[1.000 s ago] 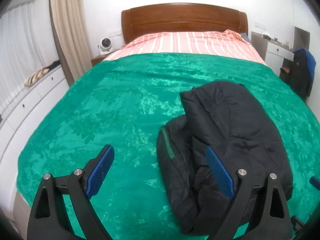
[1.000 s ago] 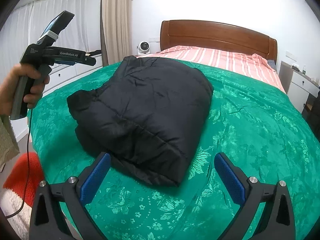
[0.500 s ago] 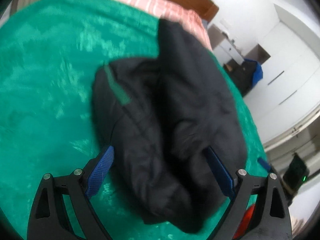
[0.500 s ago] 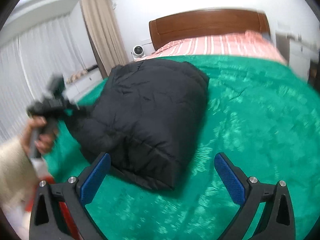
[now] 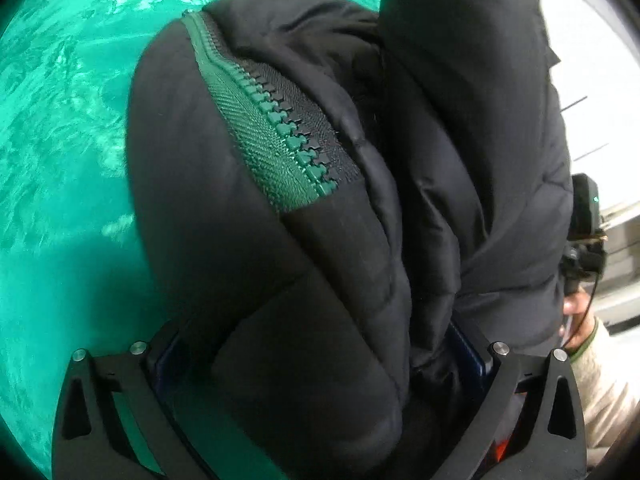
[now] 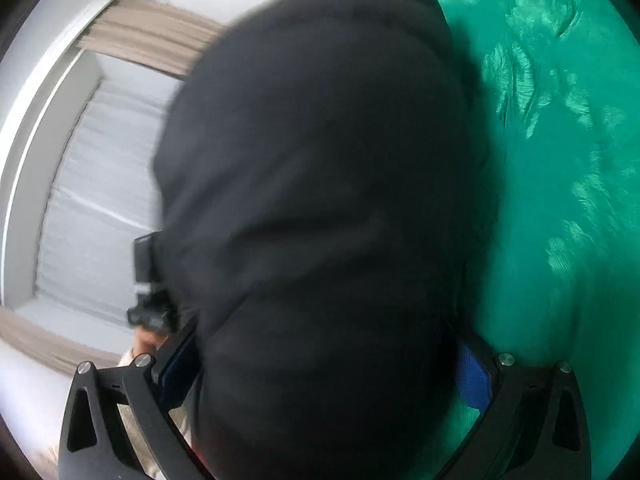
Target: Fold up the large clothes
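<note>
Black jacket [image 5: 320, 240] lies bundled on the green bed [image 5: 60, 160], filling both views. Left gripper [image 5: 320, 360] is opening wide around its edge; right gripper [image 6: 324, 368] straddles it wide. Judged next: clamp and lift.

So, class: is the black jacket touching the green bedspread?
Touching. In the left wrist view the black jacket rests directly on the green bedspread, with no gap.
</note>
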### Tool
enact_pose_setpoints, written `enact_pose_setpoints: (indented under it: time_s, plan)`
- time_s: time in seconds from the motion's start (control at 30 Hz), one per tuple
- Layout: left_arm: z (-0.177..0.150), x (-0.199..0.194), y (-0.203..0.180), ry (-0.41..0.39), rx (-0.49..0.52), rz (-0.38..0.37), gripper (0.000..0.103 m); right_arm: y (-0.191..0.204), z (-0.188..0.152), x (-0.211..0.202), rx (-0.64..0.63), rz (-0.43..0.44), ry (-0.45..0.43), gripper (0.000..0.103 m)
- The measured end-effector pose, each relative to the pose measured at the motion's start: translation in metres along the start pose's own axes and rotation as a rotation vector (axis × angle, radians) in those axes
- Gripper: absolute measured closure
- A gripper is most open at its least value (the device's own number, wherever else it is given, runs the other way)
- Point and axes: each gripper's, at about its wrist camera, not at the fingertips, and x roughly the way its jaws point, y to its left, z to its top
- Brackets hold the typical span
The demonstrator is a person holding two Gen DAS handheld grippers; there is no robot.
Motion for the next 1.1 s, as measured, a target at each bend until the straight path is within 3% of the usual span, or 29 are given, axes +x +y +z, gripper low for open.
enact_pose_setpoints:
  time_s: [0.13, 0.17, 0.2, 0.33, 0.43, 0.5, 0.67, 0.7, 0.73, 0.77, 0.83, 0.9, 0.97, 1.1]
  plan:
    - [-0.009, -0.002, -0.014, -0.091, -0.006, 0.07, 0.003, 0.071, -0.01, 0.013, -0.42, -0.327, -0.085, 0.01]
    - [-0.015, -0.006, -0.02, -0.128, -0.006, 0.08, 0.007, 0.09, -0.02, 0.014, -0.514, -0.38, -0.114, 0.011]
    - [-0.025, -0.014, -0.026, -0.182, -0.015, 0.071, 0.019, 0.104, -0.03, 0.014, -0.594, -0.417, -0.14, 0.015]
    - [-0.055, -0.047, -0.055, -0.34, 0.026, 0.113, 0.04, 0.152, -0.076, 0.002, -0.836, -0.478, -0.284, 0.022]
    - [-0.057, -0.073, -0.083, -0.417, 0.081, 0.135, 0.043, 0.177, -0.095, -0.012, -0.919, -0.459, -0.381, 0.024]
    - [-0.042, -0.089, -0.099, -0.454, 0.107, 0.144, 0.044, 0.191, -0.087, -0.025, -0.934, -0.445, -0.437, 0.024]
    - [0.031, -0.106, -0.132, -0.513, 0.135, 0.171, 0.04, 0.186, -0.006, -0.062, -0.786, -0.376, -0.472, 0.023]
    - [0.045, -0.102, -0.134, -0.503, 0.128, 0.185, 0.027, 0.178, 0.012, -0.066, -0.739, -0.373, -0.458, 0.015]
    - [0.064, -0.089, -0.132, -0.477, 0.116, 0.22, 0.007, 0.164, 0.034, -0.068, -0.673, -0.379, -0.426, 0.002]
    - [0.078, -0.073, -0.126, -0.452, 0.094, 0.271, 0.0, 0.146, 0.052, -0.069, -0.591, -0.426, -0.397, 0.0]
    - [0.087, -0.041, -0.109, -0.384, 0.051, 0.328, 0.001, 0.112, 0.071, -0.067, -0.447, -0.531, -0.364, 0.0]
    - [0.084, -0.006, -0.093, -0.301, 0.006, 0.344, 0.005, 0.091, 0.062, -0.072, -0.382, -0.566, -0.351, 0.0]
    - [0.071, 0.001, -0.091, -0.341, -0.003, 0.282, 0.006, 0.092, 0.041, -0.08, -0.4, -0.551, -0.378, 0.0]
    - [0.035, -0.014, -0.116, -0.401, 0.057, 0.354, 0.007, 0.103, -0.006, -0.098, -0.483, -0.598, -0.411, 0.0]
